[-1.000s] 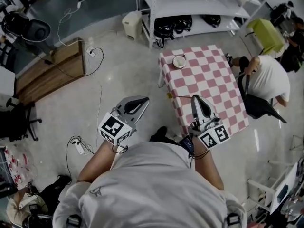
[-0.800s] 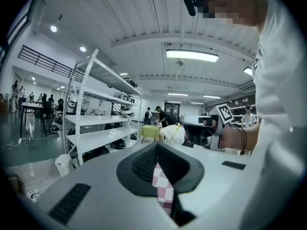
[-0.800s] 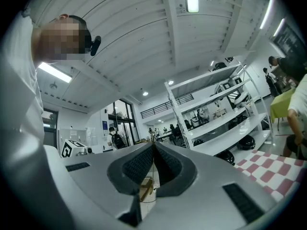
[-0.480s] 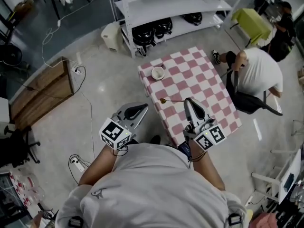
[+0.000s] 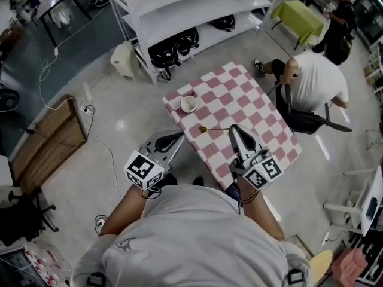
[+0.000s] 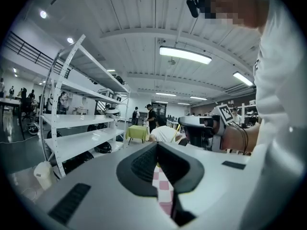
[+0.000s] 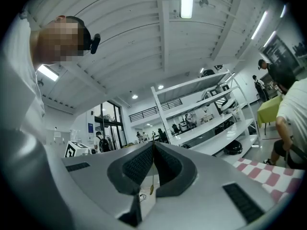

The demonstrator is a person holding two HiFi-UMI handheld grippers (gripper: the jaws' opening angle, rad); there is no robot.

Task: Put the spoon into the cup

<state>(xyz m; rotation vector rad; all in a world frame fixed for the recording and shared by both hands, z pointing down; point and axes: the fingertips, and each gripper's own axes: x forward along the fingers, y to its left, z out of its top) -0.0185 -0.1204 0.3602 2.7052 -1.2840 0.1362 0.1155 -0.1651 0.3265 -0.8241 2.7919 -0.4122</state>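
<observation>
Seated person (image 5: 314, 82) and shelving rack (image 5: 179, 11) flanking the checkered surface (image 5: 251, 109), white cup (image 5: 188, 104) standing near its far corner, right gripper (image 5: 235, 131) fingers clamping the spoon (image 5: 210, 129), hanging above the surface apart from the cup, left gripper (image 5: 178, 137) fingers pressing together on nothing.

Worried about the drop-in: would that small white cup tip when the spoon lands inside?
Possibly: the cup looks small, so likely light and easily shoved. The spoon in the right tongs is long and thin; leaning on the rim, it might lever it over.
</observation>
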